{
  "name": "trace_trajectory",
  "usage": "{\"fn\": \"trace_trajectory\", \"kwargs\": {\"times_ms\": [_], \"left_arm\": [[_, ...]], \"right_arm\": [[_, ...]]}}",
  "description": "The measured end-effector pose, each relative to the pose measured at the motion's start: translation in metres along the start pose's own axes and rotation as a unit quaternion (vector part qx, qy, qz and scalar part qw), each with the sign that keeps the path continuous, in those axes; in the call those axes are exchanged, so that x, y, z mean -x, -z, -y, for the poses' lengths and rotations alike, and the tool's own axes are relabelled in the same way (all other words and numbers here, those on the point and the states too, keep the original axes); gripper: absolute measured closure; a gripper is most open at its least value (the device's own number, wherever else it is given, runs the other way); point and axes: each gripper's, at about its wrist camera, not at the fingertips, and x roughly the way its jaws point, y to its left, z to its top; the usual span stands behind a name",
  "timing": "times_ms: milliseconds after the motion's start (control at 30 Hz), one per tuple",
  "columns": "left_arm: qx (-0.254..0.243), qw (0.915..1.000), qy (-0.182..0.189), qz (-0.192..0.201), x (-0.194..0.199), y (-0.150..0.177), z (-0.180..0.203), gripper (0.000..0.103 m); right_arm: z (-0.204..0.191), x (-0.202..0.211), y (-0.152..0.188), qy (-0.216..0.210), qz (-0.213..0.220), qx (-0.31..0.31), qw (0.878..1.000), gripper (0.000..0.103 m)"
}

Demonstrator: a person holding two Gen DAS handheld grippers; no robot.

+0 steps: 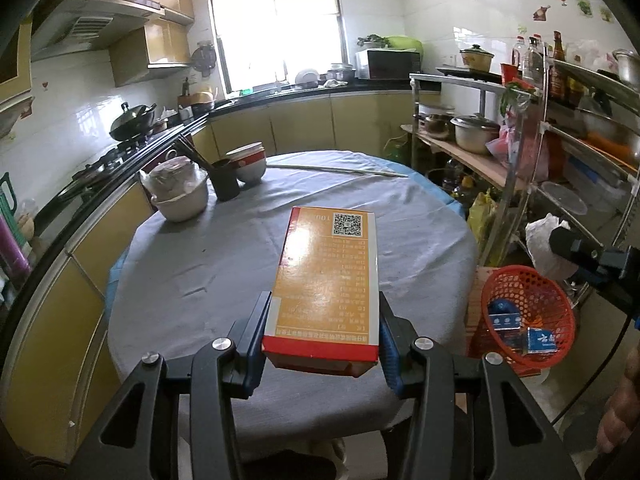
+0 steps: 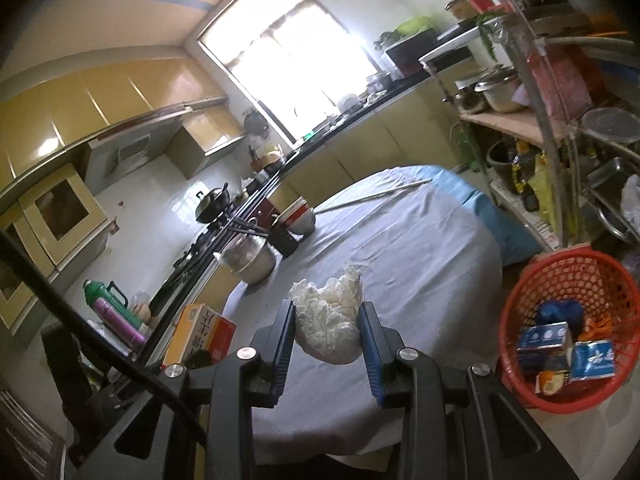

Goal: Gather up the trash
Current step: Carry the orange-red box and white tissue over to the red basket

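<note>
My left gripper [image 1: 322,320] is shut on an orange carton [image 1: 330,276] with a red end and a QR code, held lengthwise over the grey-clothed round table [image 1: 192,264]. In the right wrist view that same orange carton [image 2: 202,334] shows at the lower left. My right gripper [image 2: 326,330] is shut on a crumpled white tissue wad [image 2: 330,320], above the table's near side. A red mesh basket [image 2: 572,328] stands on the floor to the right of the table, with several small boxes and scraps inside. From the left wrist view the red basket [image 1: 528,316] sits low right, under the right gripper's black body [image 1: 588,260].
At the table's far left stand a lidded white pot [image 1: 178,194], a black cup with chopsticks [image 1: 224,178], stacked bowls [image 1: 250,162] and a long white stick [image 1: 340,170]. A metal shelf rack [image 1: 560,140] crowds the right side. The yellow cabinets and stove [image 1: 116,152] run along the left.
</note>
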Motion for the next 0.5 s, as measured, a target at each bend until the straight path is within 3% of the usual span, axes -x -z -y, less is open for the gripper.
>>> {"fn": "trace_trajectory", "kwargs": {"times_ms": [500], "left_arm": [[-0.005, 0.9998, -0.016, -0.007, -0.004, -0.004, 0.009, 0.054]], "right_arm": [[0.009, 0.005, 0.002, -0.007, 0.0, -0.004, 1.0, 0.069]]}}
